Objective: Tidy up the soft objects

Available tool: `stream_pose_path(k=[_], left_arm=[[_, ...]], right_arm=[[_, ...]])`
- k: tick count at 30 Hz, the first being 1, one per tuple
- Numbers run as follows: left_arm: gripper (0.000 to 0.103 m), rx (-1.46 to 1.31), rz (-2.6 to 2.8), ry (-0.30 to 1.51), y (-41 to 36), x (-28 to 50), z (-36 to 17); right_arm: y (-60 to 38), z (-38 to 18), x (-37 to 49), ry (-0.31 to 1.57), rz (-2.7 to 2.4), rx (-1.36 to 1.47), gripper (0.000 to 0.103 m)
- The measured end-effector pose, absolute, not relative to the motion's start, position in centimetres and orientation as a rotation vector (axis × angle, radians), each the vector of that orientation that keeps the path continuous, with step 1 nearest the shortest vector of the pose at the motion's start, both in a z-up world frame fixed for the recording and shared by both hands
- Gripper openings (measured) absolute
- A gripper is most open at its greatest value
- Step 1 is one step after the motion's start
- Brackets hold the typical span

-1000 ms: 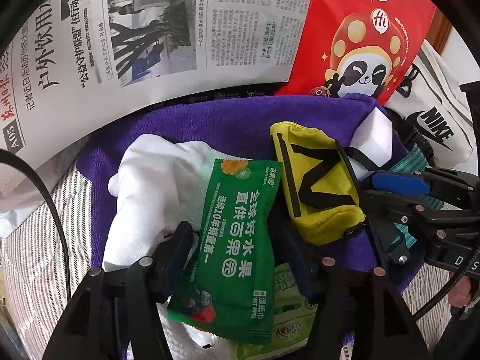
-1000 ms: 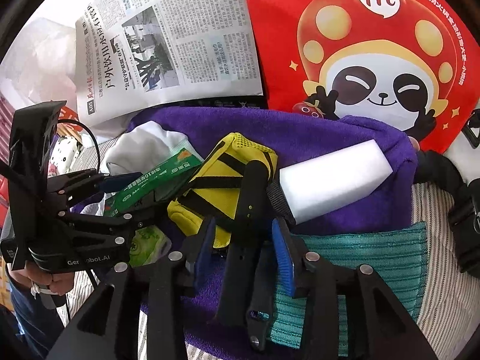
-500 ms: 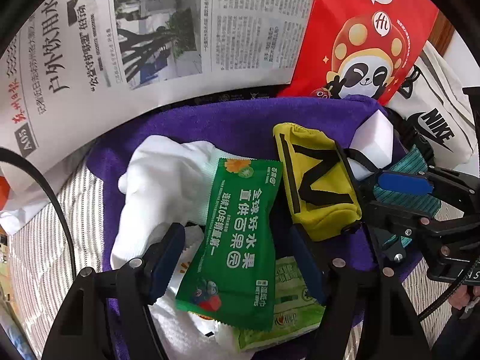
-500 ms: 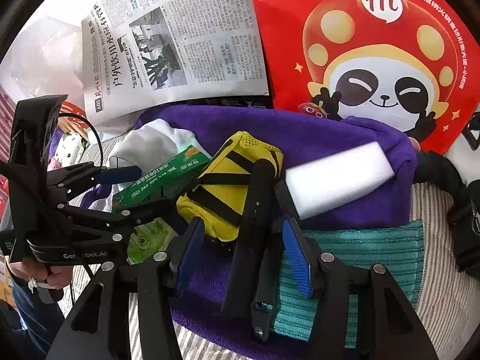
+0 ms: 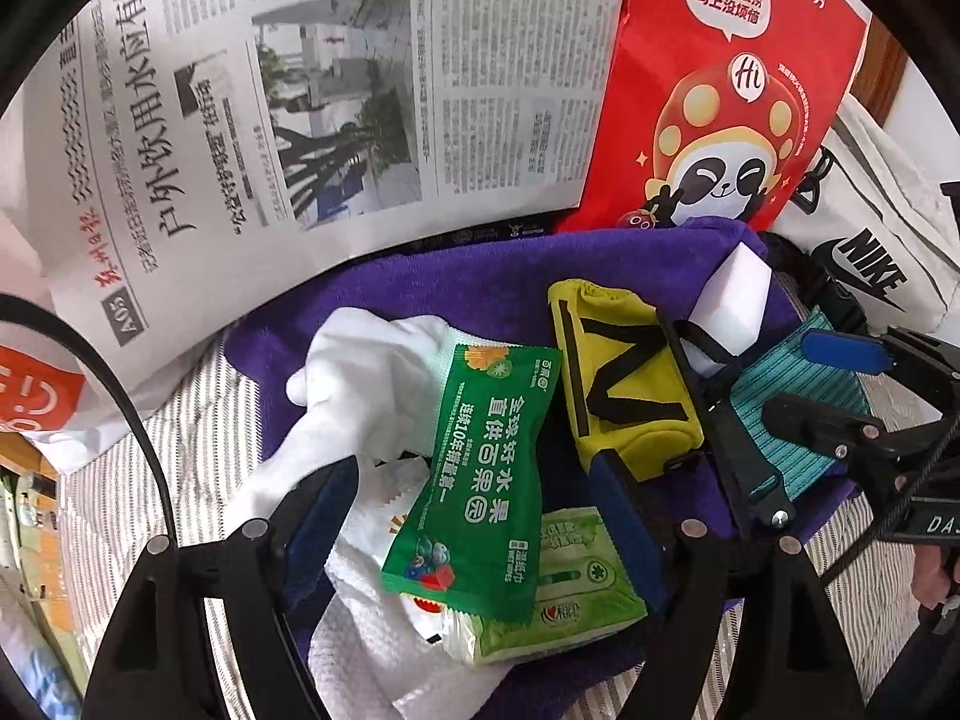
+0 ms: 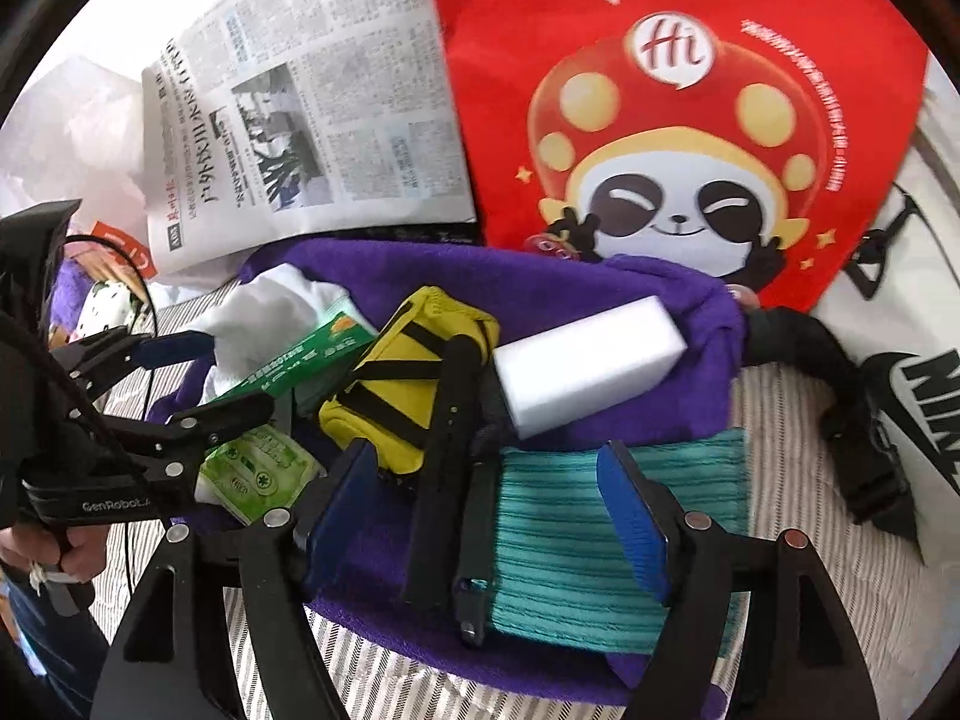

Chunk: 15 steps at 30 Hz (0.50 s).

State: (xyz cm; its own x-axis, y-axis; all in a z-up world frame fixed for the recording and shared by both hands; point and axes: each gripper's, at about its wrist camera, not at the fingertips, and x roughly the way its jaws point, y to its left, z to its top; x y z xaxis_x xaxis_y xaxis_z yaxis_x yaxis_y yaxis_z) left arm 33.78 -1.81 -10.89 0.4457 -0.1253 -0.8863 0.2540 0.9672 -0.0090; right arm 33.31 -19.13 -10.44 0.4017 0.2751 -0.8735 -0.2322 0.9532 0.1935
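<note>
Release seems the step in hand: we see both sets of jaws opening, gripping nothing, the left gripper [image 5: 474, 516] over the green packet [image 5: 480, 480], the right gripper [image 6: 486, 510] over the black strap [image 6: 444, 468], all heaped on the purple towel [image 6: 600, 294], so next we need another loose item.

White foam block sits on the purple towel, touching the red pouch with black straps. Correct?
Wrong colour only: the pouch with black straps is yellow, not red. The right wrist view shows the white foam block on the purple towel, touching that pouch.
</note>
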Motion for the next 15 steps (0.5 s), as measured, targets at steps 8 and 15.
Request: stream_pose_path(k=[8, 15], left_arm=[[0.079, 0.175, -0.203, 1.065, -1.7, 32.4, -8.9], [0.082, 0.210, -0.154, 1.047, -2.9, 31.0, -6.6]], right_arm=[[-20.4, -9.1, 31.6, 1.088, 0.203, 0.055, 0.089], [-20.7, -7.8, 28.5, 1.097, 0.153, 0.064, 0.093]])
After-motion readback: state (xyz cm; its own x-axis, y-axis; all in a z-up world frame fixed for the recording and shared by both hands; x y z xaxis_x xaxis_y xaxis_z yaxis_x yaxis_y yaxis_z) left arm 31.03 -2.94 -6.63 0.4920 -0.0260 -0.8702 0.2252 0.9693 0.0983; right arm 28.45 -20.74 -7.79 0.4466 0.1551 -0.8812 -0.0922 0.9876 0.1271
